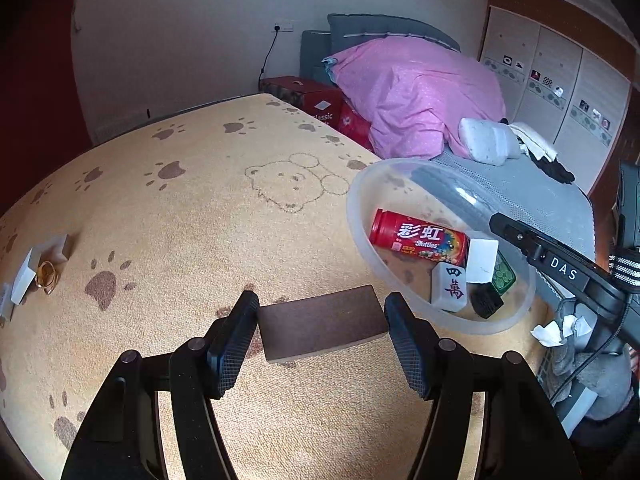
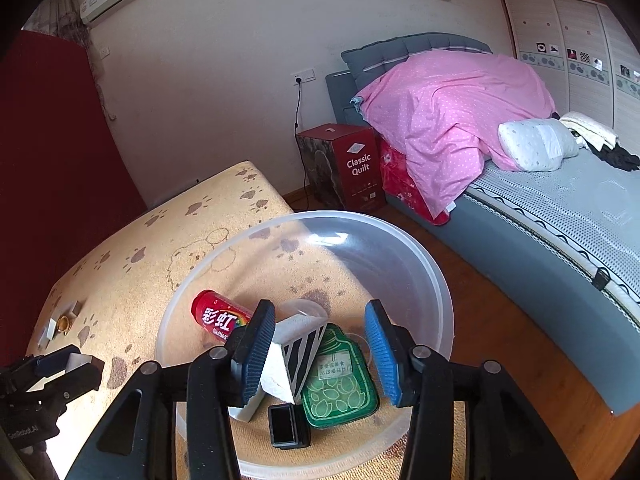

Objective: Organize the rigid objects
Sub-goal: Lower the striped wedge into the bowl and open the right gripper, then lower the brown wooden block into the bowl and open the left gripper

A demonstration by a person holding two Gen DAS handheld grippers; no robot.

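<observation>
Brown block [image 1: 322, 322] between pads of left hand-held gripper [image 1: 322, 344], gripped half-open, long axis spanning jaws. Bowl [image 1: 400, 168] just right, nearer. Right hand-held gripper [image 2: 320, 354] over bowl, parted, gripping nothing.

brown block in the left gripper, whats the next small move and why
Probably carry the brown block sideways over the rim of the clear bowl before letting go. The left gripper holds it above the rug, beside the bowl, where the other sorted pieces already lie.

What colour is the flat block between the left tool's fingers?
Dark brown block; clearest in the left wrist view.
</observation>
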